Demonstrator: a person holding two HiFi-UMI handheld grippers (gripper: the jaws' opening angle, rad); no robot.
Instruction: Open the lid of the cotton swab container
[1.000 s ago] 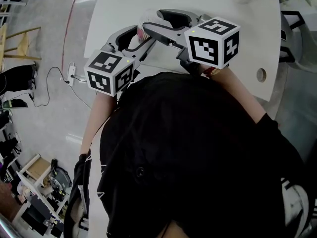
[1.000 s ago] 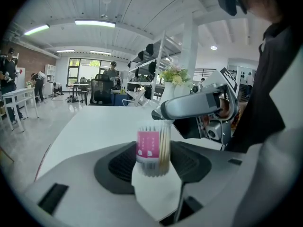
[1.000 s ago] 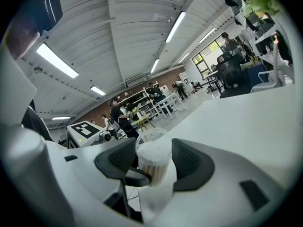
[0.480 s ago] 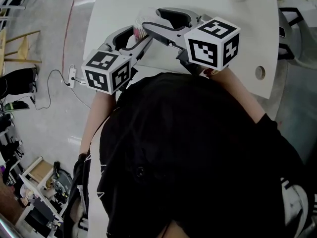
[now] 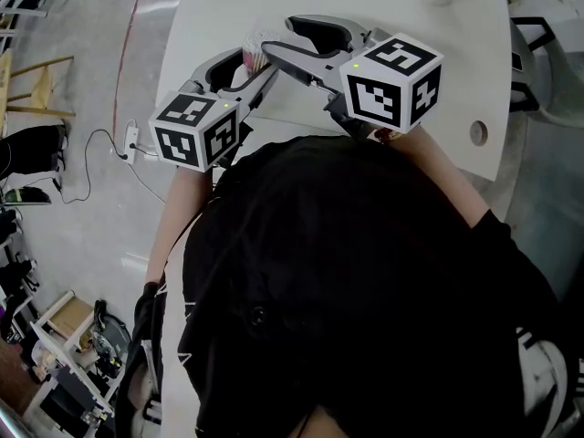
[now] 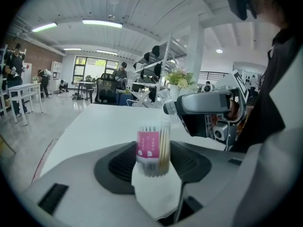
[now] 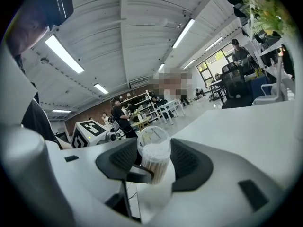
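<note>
While left tongs [image 6: 154,168] grip container [image 6: 152,143], lid [image 7: 154,135] ajar

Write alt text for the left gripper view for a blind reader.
The left tongs grip a clear cotton swab container with a pink label over a white table. The right tongs reach in from the right, closing with the container's top between them.

Head view: high up, facing steeply down past a black-clad torso [image 5: 365,290] onto the white table [image 5: 219,7]. Left and right gripper views: low, very close (wide-angle), angled toward each other. All three views share the cotton swab container [image 6: 153,148].
</note>
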